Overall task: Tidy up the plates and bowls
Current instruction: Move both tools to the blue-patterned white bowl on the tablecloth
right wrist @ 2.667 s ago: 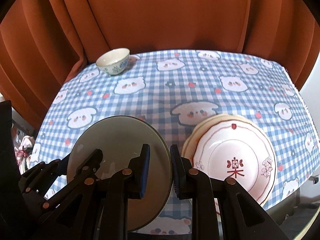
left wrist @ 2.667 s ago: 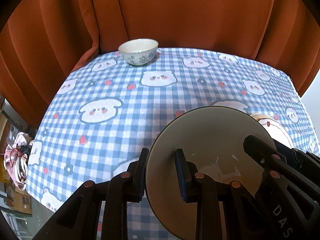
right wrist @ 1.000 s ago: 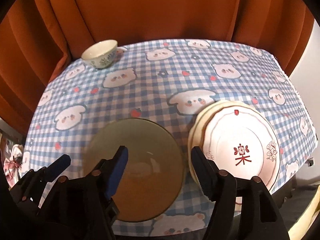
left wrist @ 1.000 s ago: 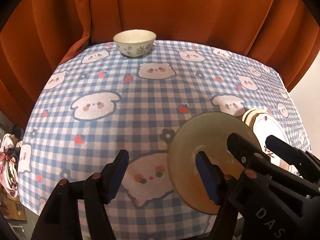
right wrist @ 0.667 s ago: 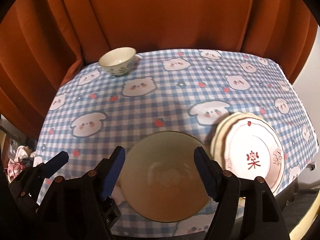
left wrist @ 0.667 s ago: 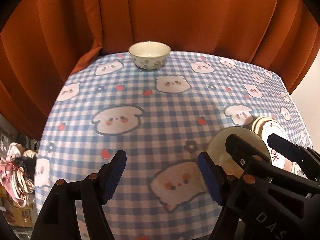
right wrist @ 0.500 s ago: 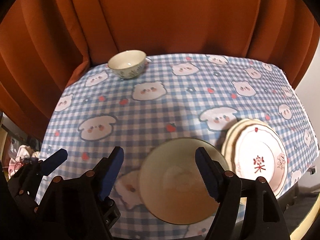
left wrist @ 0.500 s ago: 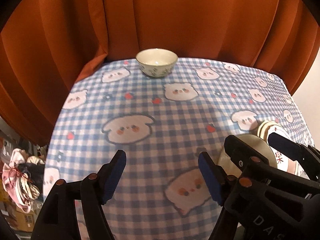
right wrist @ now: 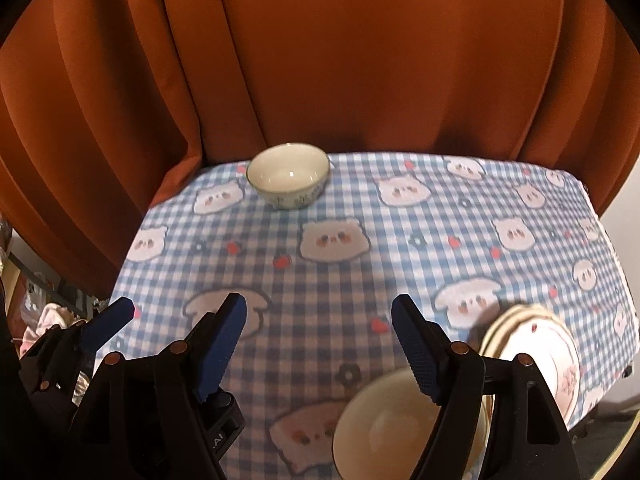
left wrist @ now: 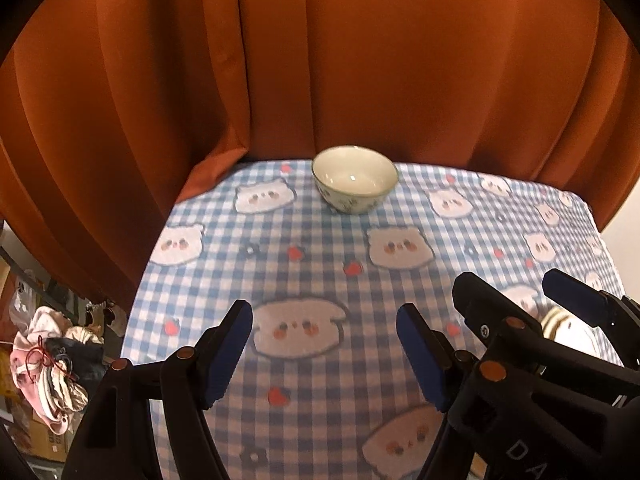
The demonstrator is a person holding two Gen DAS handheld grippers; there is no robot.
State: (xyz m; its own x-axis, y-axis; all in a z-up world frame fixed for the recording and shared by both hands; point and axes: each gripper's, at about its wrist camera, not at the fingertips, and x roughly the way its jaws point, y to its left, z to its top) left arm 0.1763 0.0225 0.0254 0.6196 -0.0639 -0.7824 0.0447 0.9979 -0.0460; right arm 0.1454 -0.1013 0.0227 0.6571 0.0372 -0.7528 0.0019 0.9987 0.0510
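A small cream bowl with a blue flower pattern (left wrist: 354,178) stands at the far left of the table; it also shows in the right wrist view (right wrist: 288,175). A larger cream bowl (right wrist: 384,436) rests upright on the cloth near the front edge, under my right gripper's right finger. A stack of white plates with red marks (right wrist: 538,350) lies to its right; a sliver of the plate stack (left wrist: 568,326) shows behind the right gripper in the left wrist view. My left gripper (left wrist: 324,350) and my right gripper (right wrist: 320,344) are both open and empty, raised above the table.
The table wears a blue checked cloth with bear faces (left wrist: 320,264). An orange curtain (left wrist: 360,60) hangs close behind it. Clothes and boxes (left wrist: 44,368) lie on the floor past the left table edge.
Both grippers let go of the large bowl, which now rests on the cloth beside the plates. Both opened, rose and pulled back from the table.
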